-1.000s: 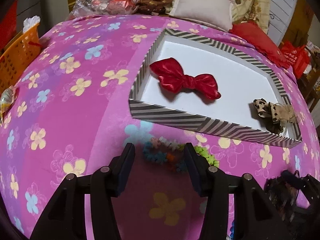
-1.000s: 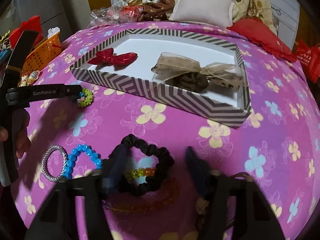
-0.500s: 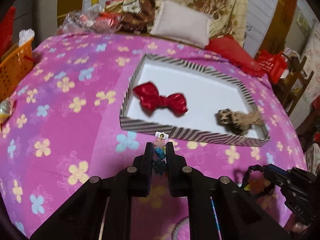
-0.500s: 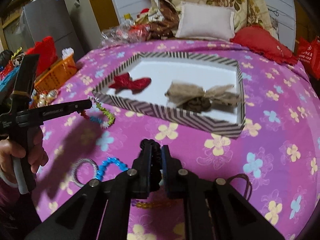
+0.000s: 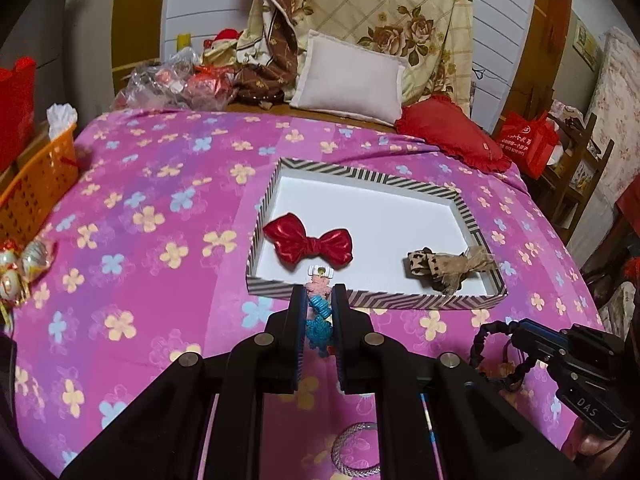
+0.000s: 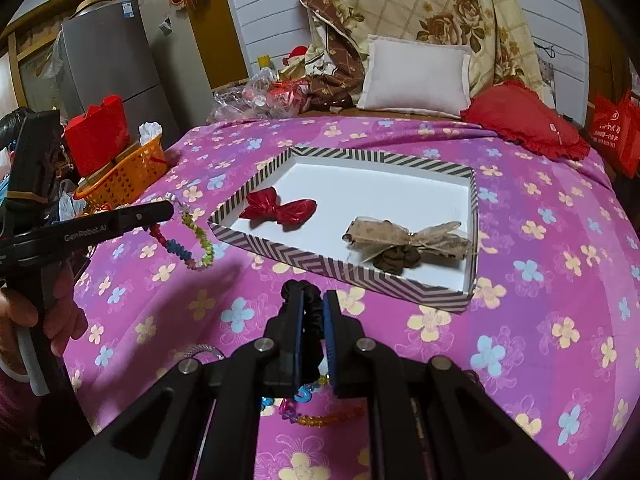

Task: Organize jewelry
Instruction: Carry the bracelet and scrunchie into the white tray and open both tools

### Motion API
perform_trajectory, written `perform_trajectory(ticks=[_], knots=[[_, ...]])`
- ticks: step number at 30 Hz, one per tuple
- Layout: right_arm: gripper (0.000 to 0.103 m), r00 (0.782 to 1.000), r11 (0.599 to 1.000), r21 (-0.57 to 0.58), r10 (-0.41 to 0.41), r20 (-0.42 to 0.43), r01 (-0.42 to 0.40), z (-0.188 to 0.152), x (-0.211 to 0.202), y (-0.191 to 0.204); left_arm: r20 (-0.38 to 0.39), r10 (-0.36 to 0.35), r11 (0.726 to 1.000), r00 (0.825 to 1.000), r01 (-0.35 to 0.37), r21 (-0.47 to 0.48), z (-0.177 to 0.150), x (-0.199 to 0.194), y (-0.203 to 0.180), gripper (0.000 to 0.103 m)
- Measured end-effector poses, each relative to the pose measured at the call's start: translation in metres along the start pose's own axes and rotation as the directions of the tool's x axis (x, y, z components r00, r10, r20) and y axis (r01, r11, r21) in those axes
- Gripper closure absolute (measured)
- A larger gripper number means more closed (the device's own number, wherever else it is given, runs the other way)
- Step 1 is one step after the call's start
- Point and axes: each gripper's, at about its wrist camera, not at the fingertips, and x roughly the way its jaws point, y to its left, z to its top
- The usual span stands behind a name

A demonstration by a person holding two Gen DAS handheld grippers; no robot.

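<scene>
A striped box lid [image 5: 372, 300] [image 6: 332, 266] lies on the pink flowered cloth and holds a red bow [image 5: 308, 242] [image 6: 280, 210] and a tan bow [image 5: 448, 266] [image 6: 408, 240]. My left gripper [image 5: 319, 304] is shut on a colourful coil bracelet [image 5: 319, 312], held above the cloth just before the lid's near edge; the bracelet hangs from it in the right wrist view [image 6: 192, 240]. My right gripper [image 6: 311, 308] is shut on a black scrunchie [image 6: 310, 304], lifted off the cloth; it also shows in the left wrist view [image 5: 486, 340].
On the cloth lie a silver bangle [image 5: 356, 456], an amber bead bracelet [image 6: 332, 418] and blue beads [image 6: 304, 394]. An orange basket [image 5: 36, 184] [image 6: 124, 178] stands at the left edge. Pillows [image 5: 352, 76] and bags lie at the back.
Both grippers closed on their items and rose from the cloth: the left took the coil bracelet, the right the black scrunchie. Both views now sit higher and farther back.
</scene>
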Motion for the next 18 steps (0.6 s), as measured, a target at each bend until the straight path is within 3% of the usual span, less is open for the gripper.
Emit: perform_trajectory(ticks=[18], knots=[[0.093,1.000,1.000,-0.008,-0.009,0.004,0.009,0.033,0.024,-0.008,0.033,0.041,0.997,0.999,-0.043,0.057,0.041,0.020,-0.015,0.103]])
